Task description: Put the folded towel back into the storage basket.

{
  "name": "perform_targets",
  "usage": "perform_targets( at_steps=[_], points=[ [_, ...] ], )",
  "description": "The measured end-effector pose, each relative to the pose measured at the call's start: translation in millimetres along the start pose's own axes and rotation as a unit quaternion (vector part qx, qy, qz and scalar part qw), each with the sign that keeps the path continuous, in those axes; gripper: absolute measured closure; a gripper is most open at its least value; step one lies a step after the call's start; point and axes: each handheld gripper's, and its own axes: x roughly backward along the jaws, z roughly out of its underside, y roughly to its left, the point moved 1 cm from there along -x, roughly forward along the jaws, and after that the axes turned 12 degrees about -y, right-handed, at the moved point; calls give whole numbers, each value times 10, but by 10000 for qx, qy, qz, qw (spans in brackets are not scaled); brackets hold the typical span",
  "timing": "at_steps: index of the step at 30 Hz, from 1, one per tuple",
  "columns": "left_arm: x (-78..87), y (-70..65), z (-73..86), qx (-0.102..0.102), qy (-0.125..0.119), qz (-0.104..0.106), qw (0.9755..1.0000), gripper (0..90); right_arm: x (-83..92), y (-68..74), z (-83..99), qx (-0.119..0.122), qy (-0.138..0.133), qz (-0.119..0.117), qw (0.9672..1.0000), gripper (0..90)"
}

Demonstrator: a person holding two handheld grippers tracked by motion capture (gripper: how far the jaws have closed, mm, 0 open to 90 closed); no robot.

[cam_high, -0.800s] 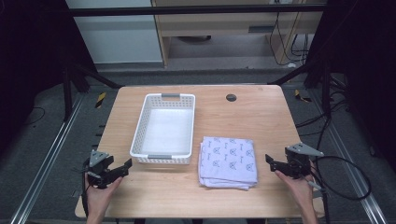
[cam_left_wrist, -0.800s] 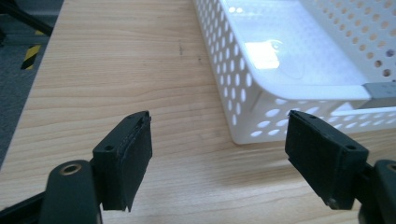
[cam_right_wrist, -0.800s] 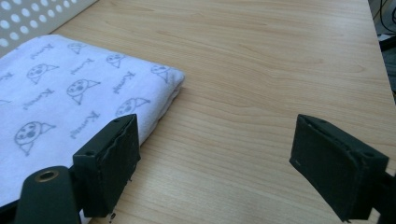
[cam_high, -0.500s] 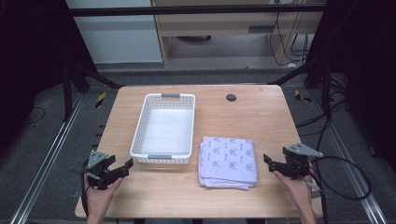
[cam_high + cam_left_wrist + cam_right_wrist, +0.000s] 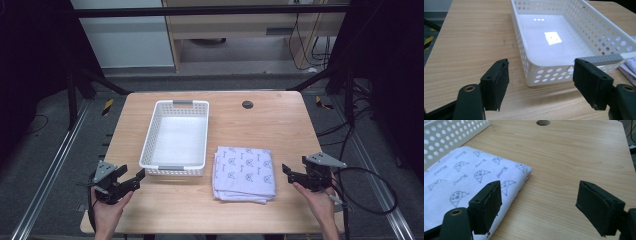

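The folded cloth (image 5: pixel 244 172) lies just beside the right gripper (image 5: pixel 292 174), whose jaws stand released.

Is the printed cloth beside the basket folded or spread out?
Folded: the cloth lies as a neat stacked square, layered edges showing, right of the basket.

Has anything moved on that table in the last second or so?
Hardly anything. The right gripper has crept a little toward the folded cloth, jaws open and empty. The left gripper sits open by the basket, holding nothing. Cloth and basket have not shifted.
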Motion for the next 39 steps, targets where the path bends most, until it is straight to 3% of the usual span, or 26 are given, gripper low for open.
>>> perform_targets(
  at_steps=[13,14,19,23,28,33,39],
  points=[
    [-33,-300,-117,-202,-144,350,9991,310,-30,68,-133,82,-148,-104,9998,226],
    [-41,-358,-140,-218,-177,442,9986,316,-26,72,-172,-5,-219,-127,9997,245],
    [-67,-473,-188,-348,-204,558,9976,336,-20,73,-277,78,-265,-108,9996,259],
    [-123,-597,-231,-431,-214,686,9965,350,-22,88,-364,-9,-321,-154,9994,256],
    [-192,-725,-305,-495,-275,765,9955,357,-67,116,-477,88,-297,-212,9993,285],
    [-254,-865,-369,-571,-332,842,9943,373,-122,127,-533,-58,-369,-284,9989,288],
    [-336,-1021,-397,-604,-308,961,9931,391,-178,144,-571,-52,-335,-331,9989,306]
  ],
)
